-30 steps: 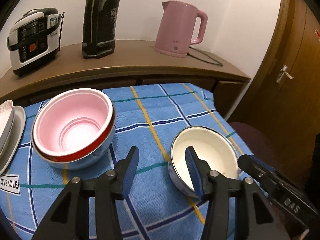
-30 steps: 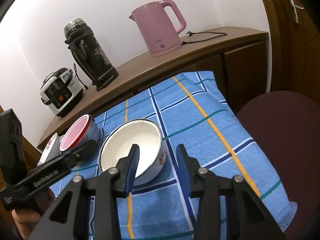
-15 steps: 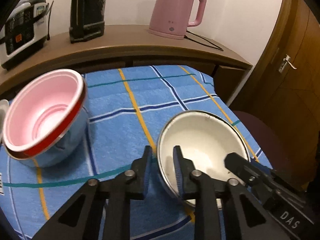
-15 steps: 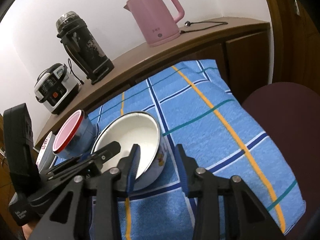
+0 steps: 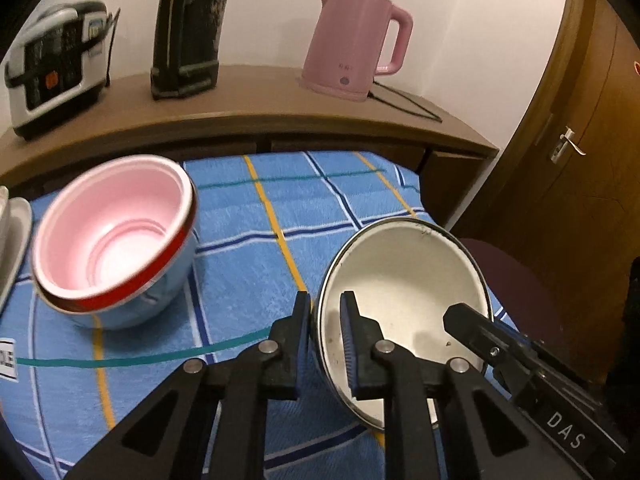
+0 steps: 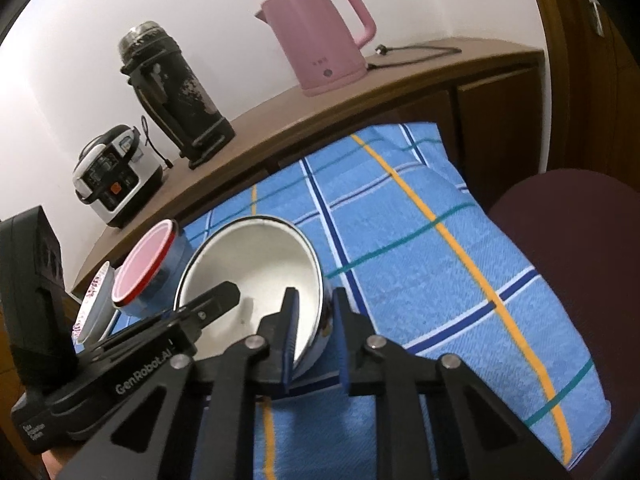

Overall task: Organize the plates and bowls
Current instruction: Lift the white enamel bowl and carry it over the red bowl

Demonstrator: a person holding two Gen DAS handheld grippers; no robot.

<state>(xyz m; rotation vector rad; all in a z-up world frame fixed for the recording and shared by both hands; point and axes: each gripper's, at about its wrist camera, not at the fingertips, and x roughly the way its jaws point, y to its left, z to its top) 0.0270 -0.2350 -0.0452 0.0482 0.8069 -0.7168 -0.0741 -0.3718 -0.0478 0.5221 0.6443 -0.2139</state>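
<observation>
A white enamel bowl (image 5: 404, 276) stands on the blue checked cloth (image 5: 248, 264), tilted. My left gripper (image 5: 325, 308) is shut on its left rim, one finger inside and one outside. My right gripper (image 6: 315, 304) is shut on the right rim (image 6: 320, 280) in the same way. Each gripper shows in the other view: the right gripper (image 5: 464, 320) reaches into the bowl, and the left gripper (image 6: 220, 296) lies over the bowl's (image 6: 256, 264) near left side. To the left stands a pink bowl nested in a red-rimmed blue one (image 5: 116, 236). Stacked plates (image 5: 14, 232) lie at the far left.
A wooden sideboard (image 5: 256, 108) runs behind the table with a pink kettle (image 5: 352, 40), a black flask (image 5: 188, 28) and a rice cooker (image 5: 52, 64). A dark red chair seat (image 6: 572, 248) is at the table's right edge. A wooden door (image 5: 576, 152) stands further right.
Both grippers have gone from open to shut on the white bowl's rim, one on each side. The bowl now sits tilted between them.
</observation>
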